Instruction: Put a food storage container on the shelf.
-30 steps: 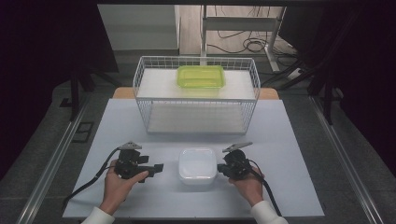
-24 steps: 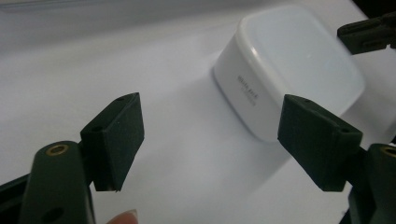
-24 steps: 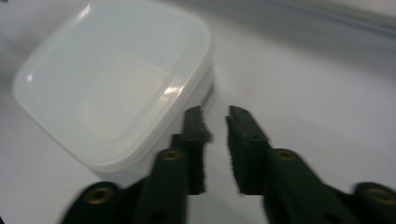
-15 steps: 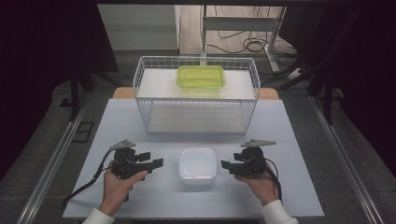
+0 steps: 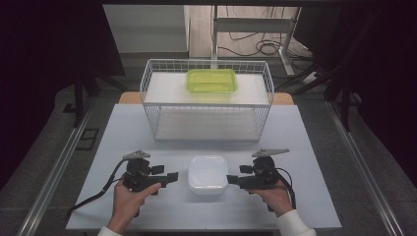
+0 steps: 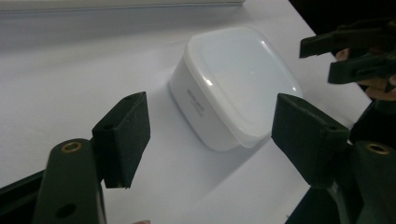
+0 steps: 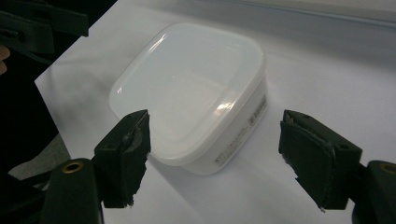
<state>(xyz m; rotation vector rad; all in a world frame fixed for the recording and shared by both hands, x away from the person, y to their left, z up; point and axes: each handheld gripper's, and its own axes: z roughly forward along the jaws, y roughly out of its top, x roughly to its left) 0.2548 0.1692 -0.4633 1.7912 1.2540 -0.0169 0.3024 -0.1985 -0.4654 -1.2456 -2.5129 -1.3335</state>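
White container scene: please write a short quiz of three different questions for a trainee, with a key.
1. True or false: the white container has its lid on.
2. Where is the green container? A. inside the wire basket B. on the table beside the left gripper C. in the right gripper
3. Fill in: the jaws of both grippers are ____, and they touch nothing.

Key: 1 true. 2 A. 3 open; each gripper stands apart from the white container, one on each side, on the white table.
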